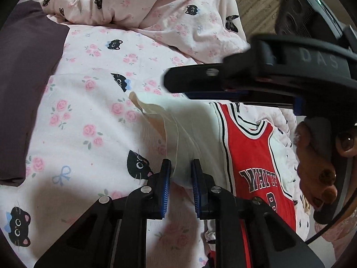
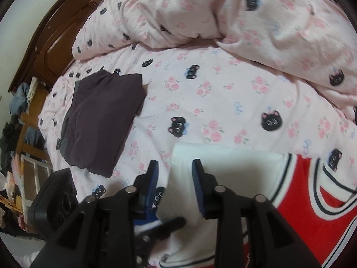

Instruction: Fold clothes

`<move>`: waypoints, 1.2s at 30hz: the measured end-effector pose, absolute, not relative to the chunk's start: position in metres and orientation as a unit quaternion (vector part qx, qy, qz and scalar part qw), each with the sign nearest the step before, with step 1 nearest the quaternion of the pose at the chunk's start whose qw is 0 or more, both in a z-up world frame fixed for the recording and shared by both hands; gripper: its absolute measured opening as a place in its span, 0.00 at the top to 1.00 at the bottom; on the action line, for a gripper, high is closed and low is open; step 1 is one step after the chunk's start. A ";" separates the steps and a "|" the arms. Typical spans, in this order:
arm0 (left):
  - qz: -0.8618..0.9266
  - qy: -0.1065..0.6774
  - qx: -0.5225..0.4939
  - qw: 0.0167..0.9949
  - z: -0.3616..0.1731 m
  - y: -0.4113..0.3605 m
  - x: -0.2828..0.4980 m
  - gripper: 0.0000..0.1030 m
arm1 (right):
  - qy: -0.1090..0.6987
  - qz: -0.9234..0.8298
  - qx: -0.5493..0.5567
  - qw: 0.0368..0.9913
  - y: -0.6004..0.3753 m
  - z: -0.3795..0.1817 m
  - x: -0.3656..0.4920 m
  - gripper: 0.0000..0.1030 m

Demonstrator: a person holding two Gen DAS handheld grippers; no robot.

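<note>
The white sleeve (image 1: 189, 138) of the red jersey (image 1: 252, 156) was pinched by the left gripper (image 1: 180, 174); the right gripper (image 2: 175, 178) was held open over it, on the bed (image 2: 223, 102).

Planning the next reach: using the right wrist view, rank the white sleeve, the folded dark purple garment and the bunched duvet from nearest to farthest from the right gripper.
1. White sleeve: between the right gripper's fingers.
2. Folded dark purple garment: left, mid-bed.
3. Bunched duvet: far end of the bed.

Soft matt cloth jersey (image 1: 245, 156) lies on printed cotton-like bedsheet (image 1: 89, 116).
</note>
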State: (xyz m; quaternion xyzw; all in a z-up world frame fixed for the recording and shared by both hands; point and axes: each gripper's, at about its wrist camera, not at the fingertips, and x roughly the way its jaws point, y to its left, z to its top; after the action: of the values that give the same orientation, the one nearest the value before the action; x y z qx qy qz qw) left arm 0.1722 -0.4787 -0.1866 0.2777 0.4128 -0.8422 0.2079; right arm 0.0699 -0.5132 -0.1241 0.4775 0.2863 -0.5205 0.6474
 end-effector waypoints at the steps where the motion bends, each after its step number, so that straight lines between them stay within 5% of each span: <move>1: -0.842 0.415 0.276 0.207 -0.187 -0.479 0.173 0.85 | 0.294 -0.519 0.477 0.645 -0.516 -0.127 0.074 0.67; 17: -0.837 0.440 0.261 0.194 -0.189 -0.482 0.177 0.87 | 0.403 -0.562 0.443 0.570 -0.543 -0.168 0.103 0.67; 21: -0.837 0.441 0.260 0.192 -0.187 -0.481 0.178 0.87 | 0.400 -0.563 0.438 0.575 -0.543 -0.162 0.101 0.82; 36: -0.848 0.429 0.256 0.178 -0.176 -0.471 0.174 0.87 | 0.358 -0.560 0.458 0.591 -0.528 -0.138 0.080 0.82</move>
State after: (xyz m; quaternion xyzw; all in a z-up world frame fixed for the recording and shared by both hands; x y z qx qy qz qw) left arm 0.1736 -0.4715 -0.1765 0.2560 0.4293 -0.8476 0.1781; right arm 0.0799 -0.5281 -0.1379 0.4576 0.3578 -0.5600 0.5907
